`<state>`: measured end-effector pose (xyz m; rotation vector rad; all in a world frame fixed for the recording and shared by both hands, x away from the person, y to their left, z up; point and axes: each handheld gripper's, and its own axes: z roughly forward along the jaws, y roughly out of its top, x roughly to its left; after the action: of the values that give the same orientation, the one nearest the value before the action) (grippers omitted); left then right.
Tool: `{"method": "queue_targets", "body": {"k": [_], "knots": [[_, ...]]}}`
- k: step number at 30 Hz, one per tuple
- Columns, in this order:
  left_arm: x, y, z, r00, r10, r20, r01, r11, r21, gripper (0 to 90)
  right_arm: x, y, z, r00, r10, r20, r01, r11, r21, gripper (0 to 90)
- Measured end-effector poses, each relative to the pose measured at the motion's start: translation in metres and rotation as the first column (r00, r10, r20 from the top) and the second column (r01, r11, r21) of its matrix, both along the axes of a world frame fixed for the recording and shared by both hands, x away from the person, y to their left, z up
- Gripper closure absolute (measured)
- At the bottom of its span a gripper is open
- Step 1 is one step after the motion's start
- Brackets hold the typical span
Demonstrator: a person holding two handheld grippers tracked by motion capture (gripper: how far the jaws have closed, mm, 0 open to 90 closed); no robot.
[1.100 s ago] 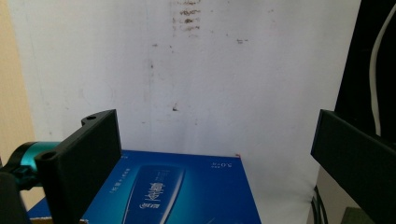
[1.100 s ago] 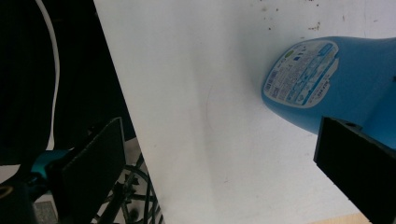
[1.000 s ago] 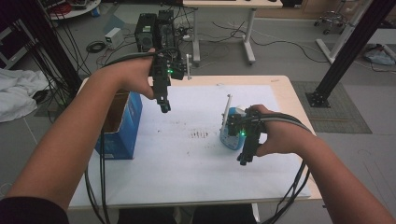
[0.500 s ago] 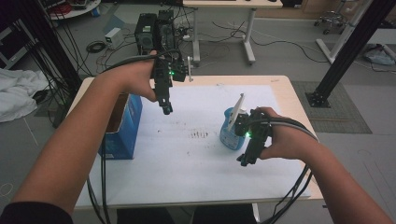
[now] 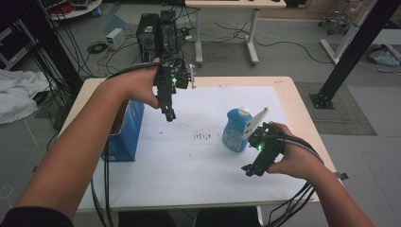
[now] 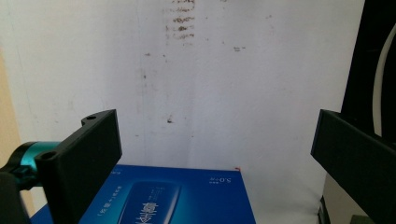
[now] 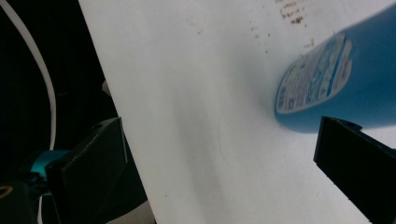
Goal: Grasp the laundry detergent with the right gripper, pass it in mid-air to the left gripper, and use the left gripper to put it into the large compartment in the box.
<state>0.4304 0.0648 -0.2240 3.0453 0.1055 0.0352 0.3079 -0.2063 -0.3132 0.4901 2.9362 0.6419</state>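
Note:
A blue bottle [image 5: 234,133] with a white cap stands upright on the white sheet [image 5: 189,161], right of centre. My right gripper [image 5: 249,170] hovers just in front of it, nearer the table's front edge, open and holding nothing. In the right gripper view the bottle [image 7: 336,79] lies beyond the far jaw of the right gripper [image 7: 219,154], not between the jaws. My left gripper [image 5: 169,115] hangs open above the sheet's back left, pointing down. In the left gripper view the left gripper [image 6: 215,149] has its jaws wide apart over the sheet and the top of a blue box [image 6: 168,198].
The blue box [image 5: 124,130] stands at the table's left edge under the left forearm. A patch of brown stains [image 5: 202,136] marks the sheet's middle. Cables trail off the front edge. Computer towers [image 5: 153,30] and another desk stand on the floor behind.
My right gripper has drawn back from the bottle toward the front edge, leaving the bottle standing uncovered. The left gripper has hardly moved.

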Motion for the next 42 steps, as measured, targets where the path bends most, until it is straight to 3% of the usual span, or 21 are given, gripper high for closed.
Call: {"method": "queue_targets", "body": {"k": [13, 20, 24, 32, 35, 36, 38, 39, 41, 42], "knots": [[-0.001, 0.0, -0.002, 0.9999, 0.01, 0.007, -0.01, 0.9999, 0.006, 1.7, 0.018, -0.033, -0.033, 0.9949, -0.099, -0.018, 0.099, 0.995, 0.007, 1.5], [-0.001, 0.001, -0.006, 0.9999, 0.017, 0.002, -0.017, 0.9998, 0.013, 1.7, 0.034, -0.035, -0.048, 0.9919, -0.125, -0.021, 0.126, 0.992, 0.026, 1.5], [-0.003, 0.0, -0.008, 0.9999, 0.014, -0.004, -0.014, 0.9996, 0.024, 1.7, 0.044, -0.035, -0.058, 0.9878, -0.156, 0.008, 0.155, 0.987, 0.046, 1.5], [-0.006, 0.001, -0.008, 1.0, 0.002, 0.0, -0.002, 0.9998, 0.02, 1.7, 0.063, -0.034, -0.075, 0.9757, -0.216, 0.038, 0.209, 0.969, 0.13, 1.5], [-0.006, 0.002, -0.008, 1.0, 0.0, -0.001, 0.0, 0.9998, 0.021, 1.7, 0.064, -0.033, -0.077, 0.9737, -0.222, 0.05, 0.214, 0.967, 0.14, 1.5], [-0.006, 0.004, -0.009, 1.0, 0.001, -0.002, -0.001, 0.9998, 0.02, 1.7, 0.067, -0.032, -0.082, 0.9659, -0.247, 0.079, 0.229, 0.956, 0.181, 1.5], [-0.006, 0.005, -0.01, 1.0, 0.005, -0.003, -0.005, 0.9998, 0.021, 1.7, 0.068, -0.032, -0.084, 0.9631, -0.255, 0.087, 0.234, 0.953, 0.192, 1.5], [-0.006, 0.007, -0.011, 1.0, 0.009, -0.002, -0.009, 0.9997, 0.024, 1.7, 0.069, -0.031, -0.087, 0.9579, -0.271, 0.095, 0.246, 0.945, 0.218, 1.5], [-0.006, 0.007, -0.011, 1.0, 0.009, -0.003, -0.009, 0.9997, 0.024, 1.7, 0.07, -0.03, -0.088, 0.9557, -0.275, 0.106, 0.246, 0.943, 0.225, 1.5], [-0.006, 0.008, -0.011, 1.0, 0.01, -0.001, -0.01, 0.9997, 0.024, 1.7, 0.071, -0.028, -0.089, 0.9515, -0.285, 0.115, 0.25, 0.935, 0.253, 1.5]]}}
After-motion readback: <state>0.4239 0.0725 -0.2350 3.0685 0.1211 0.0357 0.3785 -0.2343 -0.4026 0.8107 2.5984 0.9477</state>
